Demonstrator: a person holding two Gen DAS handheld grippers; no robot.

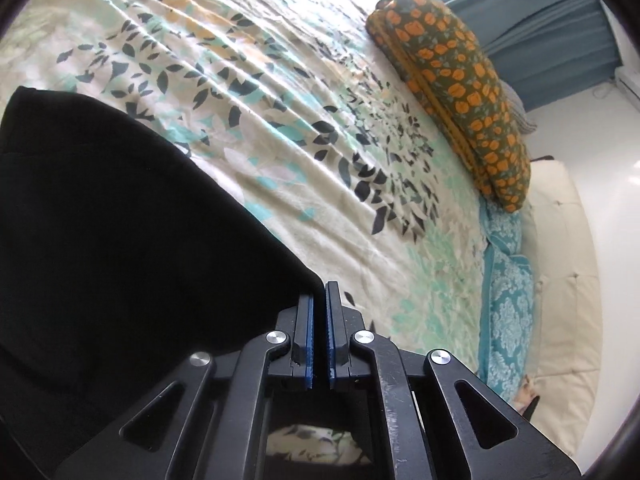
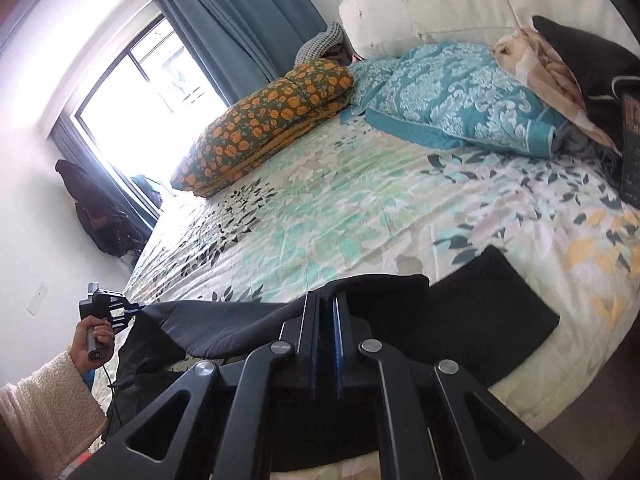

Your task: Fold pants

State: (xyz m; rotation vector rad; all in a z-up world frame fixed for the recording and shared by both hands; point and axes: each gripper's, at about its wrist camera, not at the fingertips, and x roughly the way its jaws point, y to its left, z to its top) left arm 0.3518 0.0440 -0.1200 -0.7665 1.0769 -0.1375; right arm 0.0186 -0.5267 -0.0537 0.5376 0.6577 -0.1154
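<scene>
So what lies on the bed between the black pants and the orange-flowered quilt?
Only the bare leaf-print bedspread; nothing else sits between the black pants and the folded orange-flowered quilt. Both wrist views show it.

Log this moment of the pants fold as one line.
left gripper: shut on pants | right gripper: shut on pants | pants: edge lifted, far end on bed

A home bedroom: a bed [image 2: 360,200] with a leaf-print sheet, teal patterned pillows [image 2: 460,92] against a cream padded headboard [image 2: 440,4], a folded pumpkin-print quilt [image 2: 264,120], and blue curtains [image 2: 240,20] beside the bright window [image 2: 140,96] at upper left.
</scene>
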